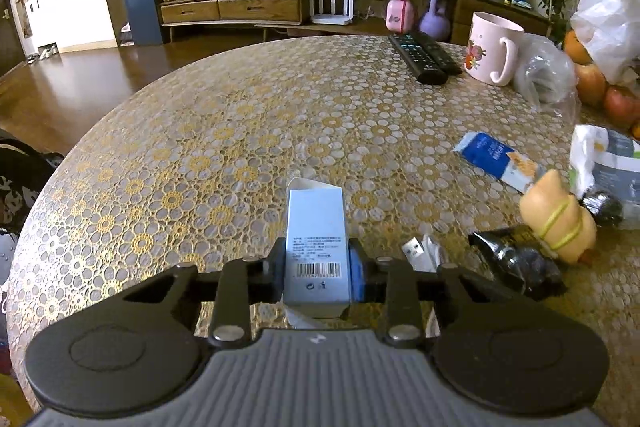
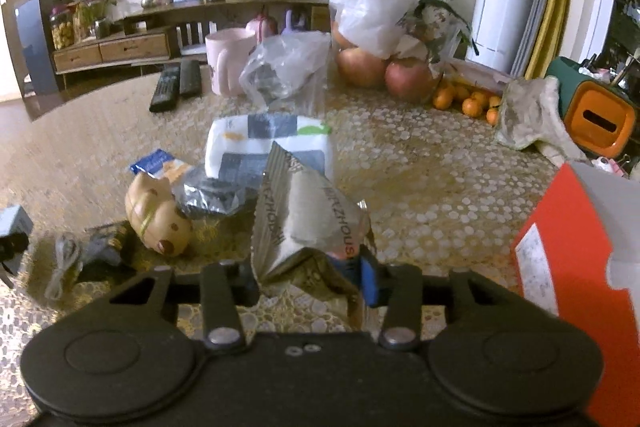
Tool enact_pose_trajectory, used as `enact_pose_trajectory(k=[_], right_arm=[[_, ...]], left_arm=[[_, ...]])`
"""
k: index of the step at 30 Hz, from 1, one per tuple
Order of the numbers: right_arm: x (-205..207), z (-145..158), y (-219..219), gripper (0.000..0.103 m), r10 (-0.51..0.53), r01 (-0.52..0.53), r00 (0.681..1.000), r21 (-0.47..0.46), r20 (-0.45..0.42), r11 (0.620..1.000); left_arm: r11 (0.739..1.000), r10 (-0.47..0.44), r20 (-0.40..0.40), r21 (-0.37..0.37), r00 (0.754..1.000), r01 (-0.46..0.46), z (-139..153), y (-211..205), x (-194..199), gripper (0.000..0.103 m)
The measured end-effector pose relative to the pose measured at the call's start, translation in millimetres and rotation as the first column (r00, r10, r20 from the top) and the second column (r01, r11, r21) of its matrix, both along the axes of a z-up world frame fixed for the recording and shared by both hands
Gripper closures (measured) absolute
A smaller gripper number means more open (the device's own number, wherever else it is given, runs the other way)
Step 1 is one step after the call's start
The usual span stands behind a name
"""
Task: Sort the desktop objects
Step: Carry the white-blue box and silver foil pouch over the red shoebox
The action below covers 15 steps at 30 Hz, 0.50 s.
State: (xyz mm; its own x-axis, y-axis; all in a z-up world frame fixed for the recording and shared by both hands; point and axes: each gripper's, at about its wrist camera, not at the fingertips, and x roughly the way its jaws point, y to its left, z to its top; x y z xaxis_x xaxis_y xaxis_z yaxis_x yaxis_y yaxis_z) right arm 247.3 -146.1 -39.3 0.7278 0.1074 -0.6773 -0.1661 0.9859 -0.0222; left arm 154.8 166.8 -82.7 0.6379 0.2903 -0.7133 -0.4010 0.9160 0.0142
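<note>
Two grippers angled down, left gripper [image 1: 318,267] gripping box [image 1: 315,227]

Small pale blue box [image 1: 315,247], barcode label facing up, end flap open, clamped upright between the fingers of the left gripper [image 1: 318,267], lifted off the table. Crumpled silver foil wrapper [image 2: 308,223] with printed lettering, pinched at its lower edge in the right gripper [image 2: 312,275], standing up from the jaws. Just right of the left gripper: white USB cable [image 1: 422,253], black crinkled sachet [image 1: 516,261], tan pig-shaped toy [image 1: 558,221] on its side. Further ahead and right: blue-and-white packet [image 1: 496,159] lying flat.
</note>
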Motion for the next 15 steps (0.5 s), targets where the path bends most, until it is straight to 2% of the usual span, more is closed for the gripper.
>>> enact_pose_trajectory(k=[6,15], right_arm=[[-16.7,25.7,-19.8,0.06,-0.001,0.0,1.0,0.044,0.021,0.999],[-45.1,60.0,-60.9,0.06,-0.032,0.028,0.999,0.092,0.038,0.995]], left_arm=[[0.999,-0.034,0.02,0.007,0.999,0.034,18.7,-13.5,-16.8,0.074],[0.987,-0.158,0.045,-0.006,0.986,0.159,51.0,-60.2,-40.6,0.074]])
